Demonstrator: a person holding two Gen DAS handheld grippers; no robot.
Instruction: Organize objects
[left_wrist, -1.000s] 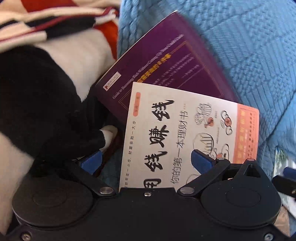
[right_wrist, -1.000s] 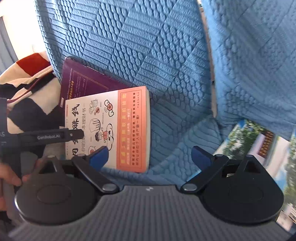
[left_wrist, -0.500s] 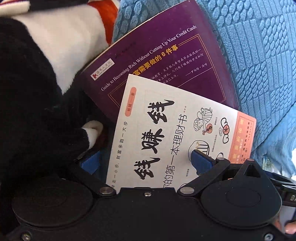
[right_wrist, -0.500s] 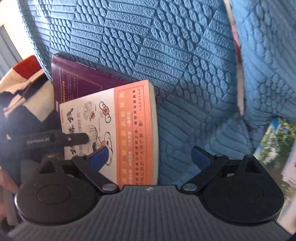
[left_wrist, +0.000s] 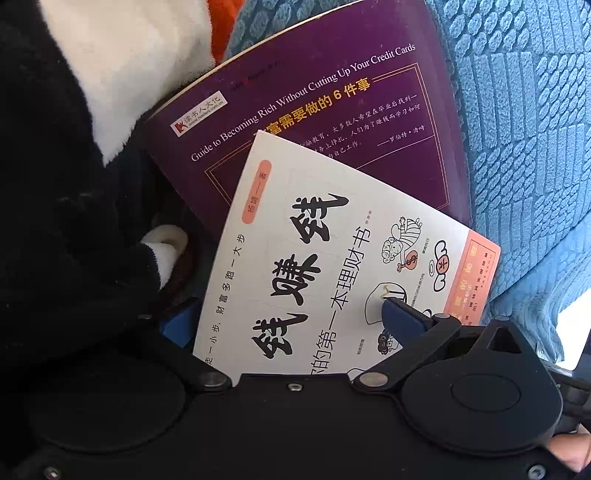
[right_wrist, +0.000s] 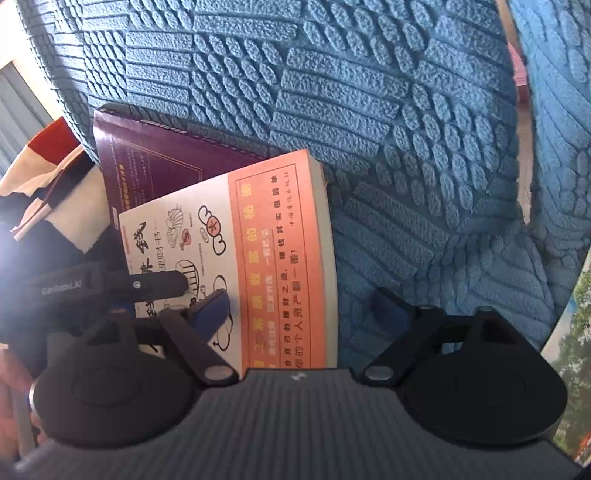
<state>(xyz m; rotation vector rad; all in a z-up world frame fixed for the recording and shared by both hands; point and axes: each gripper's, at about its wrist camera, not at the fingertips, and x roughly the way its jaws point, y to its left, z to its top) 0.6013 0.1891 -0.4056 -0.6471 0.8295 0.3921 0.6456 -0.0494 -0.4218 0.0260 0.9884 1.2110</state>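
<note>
A white book (left_wrist: 332, 266) with black Chinese characters and an orange band lies tilted on top of a purple book (left_wrist: 332, 122), both on the blue textured sofa (left_wrist: 524, 129). My left gripper (left_wrist: 291, 321) is open and low over the white book. Its right finger hovers over the cover, while its left finger is half hidden at the book's left edge. In the right wrist view the white book (right_wrist: 258, 258) has its orange side between the fingers of my right gripper (right_wrist: 303, 308). Those jaws are closing, with the pads clear of the book.
A black, white and orange plush blanket (left_wrist: 74, 166) crowds the books' left side. A glossy picture page (right_wrist: 569, 332) lies at the right edge of the sofa seat (right_wrist: 406, 240). A person's fingertip (left_wrist: 569, 450) shows at the left gripper's body.
Both grippers have come down closer to the white book. The right gripper shifted left until the book's orange edge lies between its fingers, and its fingers have narrowed a little.
</note>
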